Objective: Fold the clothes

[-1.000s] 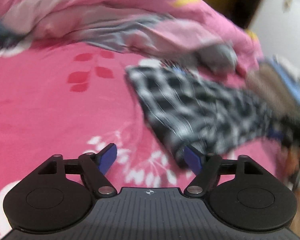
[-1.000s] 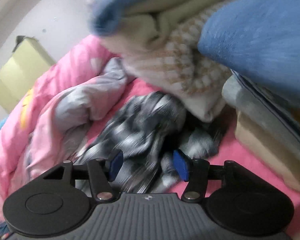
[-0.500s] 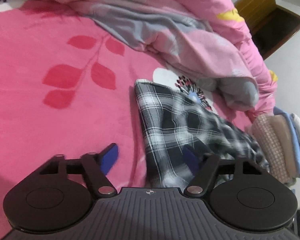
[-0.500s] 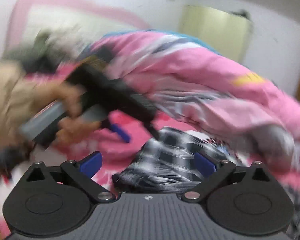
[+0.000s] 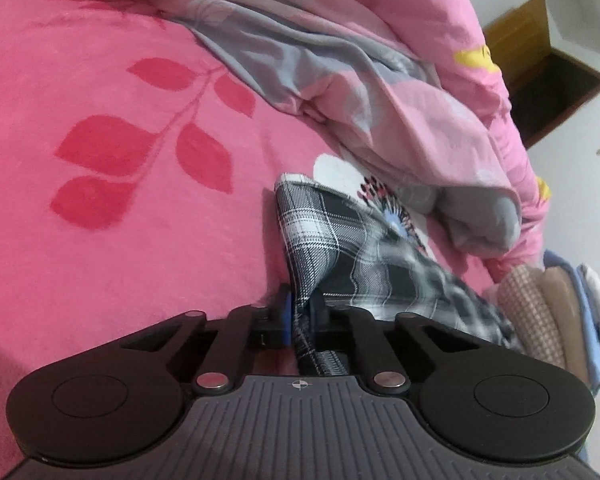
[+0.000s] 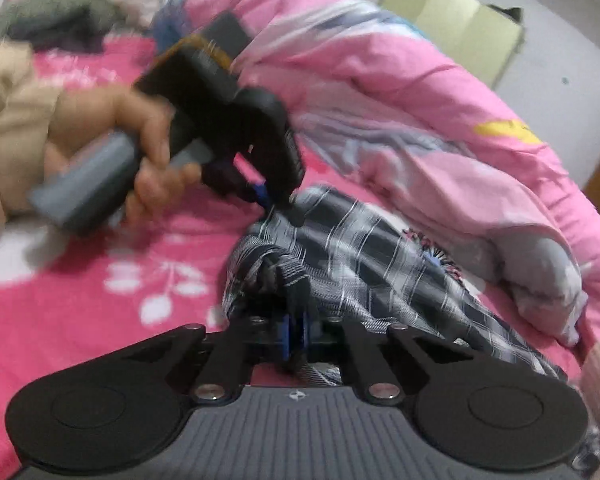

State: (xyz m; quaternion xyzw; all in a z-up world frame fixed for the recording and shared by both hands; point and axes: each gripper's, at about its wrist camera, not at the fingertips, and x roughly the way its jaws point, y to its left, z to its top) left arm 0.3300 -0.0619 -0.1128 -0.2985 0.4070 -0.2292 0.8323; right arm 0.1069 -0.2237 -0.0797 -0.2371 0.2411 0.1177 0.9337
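Plaid garment (image 5: pixel 340 236) lies crumpled on pink bedsheet (image 5: pixel 100 240), near quilt (image 5: pixel 400 112). Left gripper (image 5: pixel 300 314) and right gripper (image 6: pixel 296 334) – jaws clamped on its near edges. Fold not begun; folded stack (image 5: pixel 548 312) waits far right.

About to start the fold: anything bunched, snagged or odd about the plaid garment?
The plaid garment lies crumpled, twisted near the right gripper. Both it and the left gripper are clamped on the cloth. No damage shows.
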